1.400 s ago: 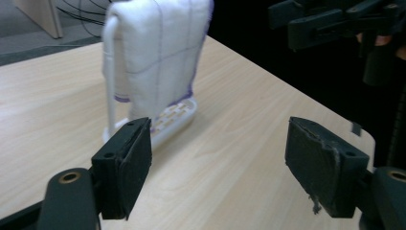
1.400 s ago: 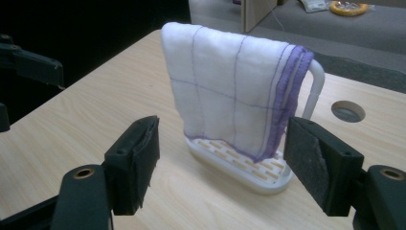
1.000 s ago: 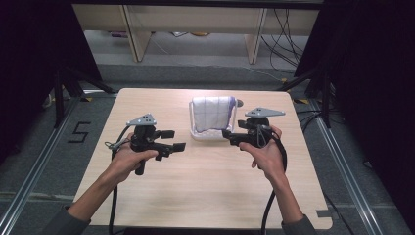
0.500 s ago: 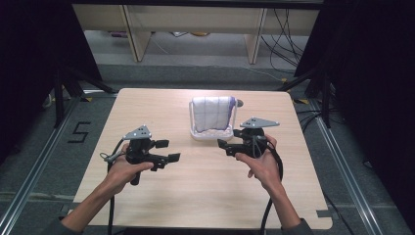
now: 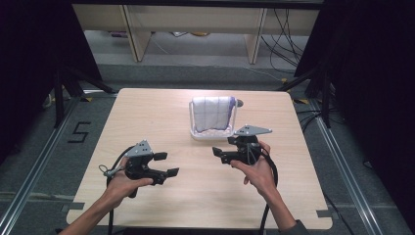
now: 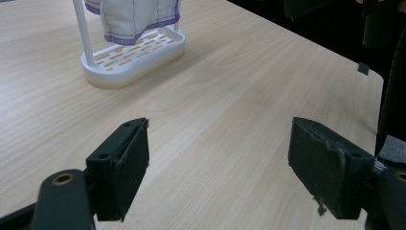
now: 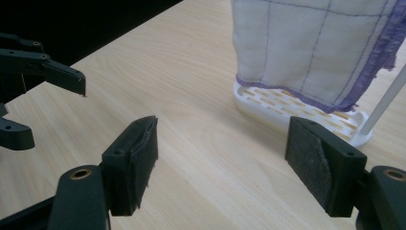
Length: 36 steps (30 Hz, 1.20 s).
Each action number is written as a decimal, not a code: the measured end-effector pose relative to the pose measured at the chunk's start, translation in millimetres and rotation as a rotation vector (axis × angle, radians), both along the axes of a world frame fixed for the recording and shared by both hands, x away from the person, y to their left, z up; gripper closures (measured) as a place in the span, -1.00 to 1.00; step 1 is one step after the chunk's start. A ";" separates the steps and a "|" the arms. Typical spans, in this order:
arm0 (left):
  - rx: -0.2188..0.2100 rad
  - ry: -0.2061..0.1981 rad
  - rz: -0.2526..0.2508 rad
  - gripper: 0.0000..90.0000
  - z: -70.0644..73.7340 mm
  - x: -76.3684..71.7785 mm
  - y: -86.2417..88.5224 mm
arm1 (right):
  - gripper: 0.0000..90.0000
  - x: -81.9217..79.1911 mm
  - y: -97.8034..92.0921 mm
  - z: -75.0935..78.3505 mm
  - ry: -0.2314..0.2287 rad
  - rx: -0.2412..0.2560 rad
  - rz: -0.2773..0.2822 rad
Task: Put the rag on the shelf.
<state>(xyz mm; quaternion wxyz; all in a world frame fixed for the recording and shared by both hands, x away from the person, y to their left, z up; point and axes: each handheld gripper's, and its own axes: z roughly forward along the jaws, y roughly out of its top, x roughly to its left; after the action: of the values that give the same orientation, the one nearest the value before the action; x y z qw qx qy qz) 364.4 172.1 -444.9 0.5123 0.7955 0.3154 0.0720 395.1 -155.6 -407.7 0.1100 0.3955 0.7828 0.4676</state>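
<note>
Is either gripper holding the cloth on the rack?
No: the cloth hangs on the white rack, while the left gripper and right gripper are open, apart from it.

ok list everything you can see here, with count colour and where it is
cloth: one, white with purple lines and edging, hung over the rack
rack: one, white, slotted base, far middle of the table
table: one, light wood, centre of the high view
desk legs: pale wood, on the floor beyond the table
cables: several, dark, on the floor at the far right
floor mark: one, black 5, left of the table
left gripper: one, black, jaws open, near left of the table
right gripper: one, black, jaws open, just short of the rack
hands: two, one on each gripper
</note>
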 end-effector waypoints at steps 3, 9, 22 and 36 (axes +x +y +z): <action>0.004 0.002 -0.001 -0.53 -2.5 -4.2 0.6 | -0.38 -2.5 0.5 -2.3 -0.020 -0.016 0.020; 0.003 0.007 -0.023 -0.54 -7.3 -11.0 0.7 | -0.39 -13.5 -1.1 -7.3 -0.004 -0.009 0.014; 0.021 0.004 -0.016 -0.55 -15.2 -17.6 5.6 | -0.40 -26.8 -13.4 -22.2 0.035 0.001 -0.007; 0.042 0.015 0.006 -0.55 -31.3 -30.3 12.7 | -0.46 -44.2 -18.8 -47.1 0.041 -0.013 0.004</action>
<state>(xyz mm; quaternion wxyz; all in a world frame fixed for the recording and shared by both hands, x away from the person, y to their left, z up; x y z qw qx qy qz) 334.1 184.8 -476.2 0.4927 0.8057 0.3203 0.0742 350.8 -174.4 -454.8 0.0956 0.4028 0.7888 0.4543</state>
